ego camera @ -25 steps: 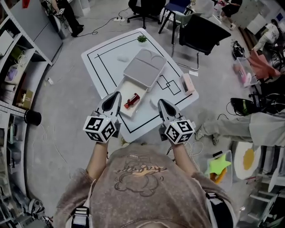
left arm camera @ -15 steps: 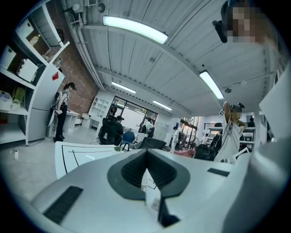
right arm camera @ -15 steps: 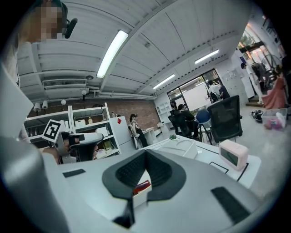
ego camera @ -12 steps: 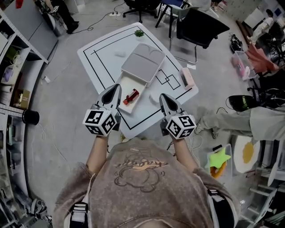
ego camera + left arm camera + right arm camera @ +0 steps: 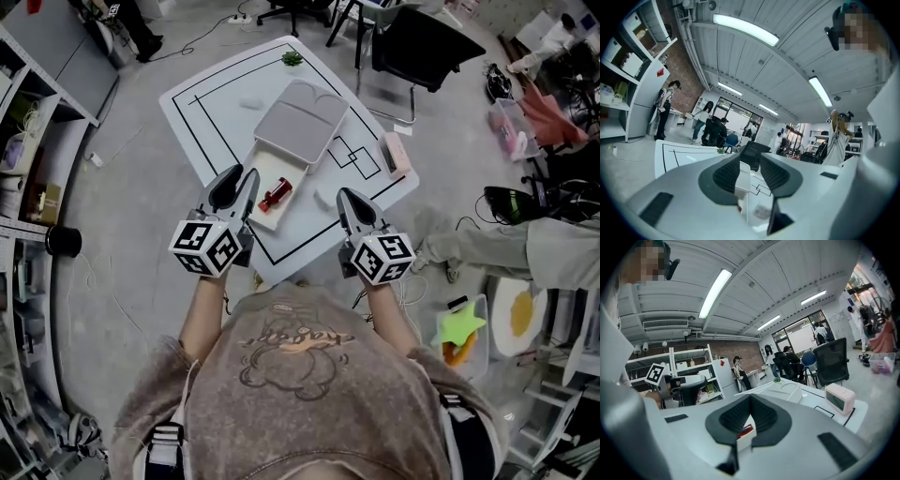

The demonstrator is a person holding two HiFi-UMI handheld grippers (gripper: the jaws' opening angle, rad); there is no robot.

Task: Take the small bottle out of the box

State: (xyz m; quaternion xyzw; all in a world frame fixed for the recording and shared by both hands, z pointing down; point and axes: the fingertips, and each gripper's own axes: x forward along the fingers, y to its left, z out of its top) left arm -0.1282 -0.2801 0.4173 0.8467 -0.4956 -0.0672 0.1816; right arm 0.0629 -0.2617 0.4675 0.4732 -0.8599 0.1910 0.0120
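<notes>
A small red bottle (image 5: 276, 196) lies in the tray of an open white box (image 5: 263, 212) on the white table (image 5: 202, 112); the box's grey lid (image 5: 300, 122) is swung away behind it. My left gripper (image 5: 242, 180) hovers at the tray's near left edge. Its jaws have just been opening and now stand apart, with only the box wall (image 5: 743, 178) showing beyond the gap and nothing pressed by the pads. My right gripper (image 5: 343, 195) is shut and empty, just right of the tray. In the right gripper view the bottle (image 5: 745, 431) peeks out below the closed gripper (image 5: 750, 398).
A pink clock (image 5: 395, 155) stands near the table's right edge, a small green plant (image 5: 292, 58) at its far corner. A black chair (image 5: 427, 47) sits behind the table, shelves (image 5: 37, 141) line the left. The table's near edge lies just under both grippers.
The left gripper's jaws have parted; earlier they were together. Both hands have stayed about where they were by the tray.
</notes>
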